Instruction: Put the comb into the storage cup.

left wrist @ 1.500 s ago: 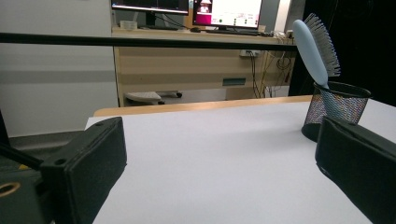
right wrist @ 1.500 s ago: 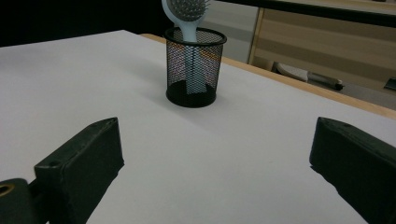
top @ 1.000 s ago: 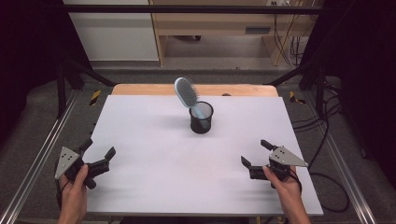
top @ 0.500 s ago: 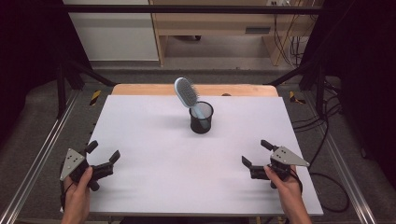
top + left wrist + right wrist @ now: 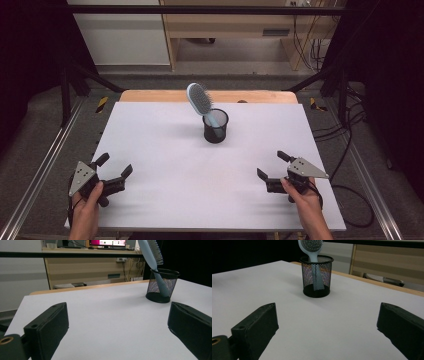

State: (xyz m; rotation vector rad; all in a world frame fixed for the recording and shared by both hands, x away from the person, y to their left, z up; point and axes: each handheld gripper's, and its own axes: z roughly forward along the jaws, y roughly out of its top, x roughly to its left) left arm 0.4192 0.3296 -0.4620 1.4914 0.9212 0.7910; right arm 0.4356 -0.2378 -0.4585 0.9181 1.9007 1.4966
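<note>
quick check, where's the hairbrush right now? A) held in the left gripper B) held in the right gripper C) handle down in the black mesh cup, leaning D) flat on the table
C: the hairbrush stands handle down in the mesh cup, its head tilted over the rim, while the left gripper and right gripper sit open near the table's front edge, well apart from it.

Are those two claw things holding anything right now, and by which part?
Nothing is held. The left gripper and right gripper are both open over the table, apart from the hairbrush standing in the mesh cup.
</note>
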